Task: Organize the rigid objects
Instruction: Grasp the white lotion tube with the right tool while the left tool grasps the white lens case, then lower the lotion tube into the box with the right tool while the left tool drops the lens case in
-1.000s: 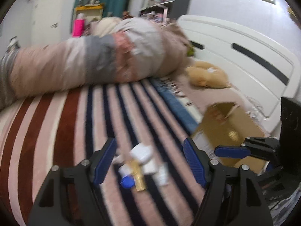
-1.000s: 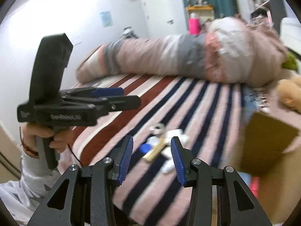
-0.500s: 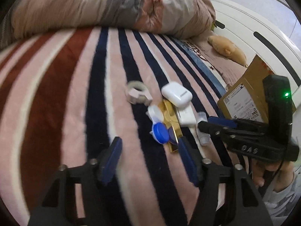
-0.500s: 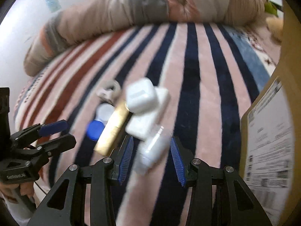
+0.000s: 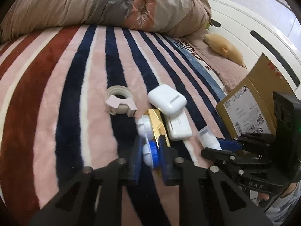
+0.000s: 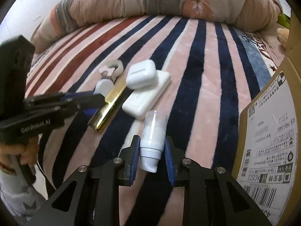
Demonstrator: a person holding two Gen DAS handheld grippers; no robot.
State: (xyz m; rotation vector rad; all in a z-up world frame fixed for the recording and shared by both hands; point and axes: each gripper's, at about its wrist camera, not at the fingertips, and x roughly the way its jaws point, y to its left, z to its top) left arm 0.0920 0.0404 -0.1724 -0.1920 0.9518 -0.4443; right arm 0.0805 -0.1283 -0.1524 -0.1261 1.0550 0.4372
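Now both grippers have dropped onto the pile, the left gripper [image 5: 149, 151] closing on the lens case [image 5: 148, 148] and the right gripper [image 6: 152, 155] apparently pinching the bottle [image 6: 153, 139], so lifting toward the box [image 6: 270, 131] seems next

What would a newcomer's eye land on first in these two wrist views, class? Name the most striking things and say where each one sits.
Probably the two grippers at work: the left gripper closed around a blue-and-white contact lens case, the right gripper around a white bottle. Both lie on the striped blanket, beside a white earbud case resting on a white charger.
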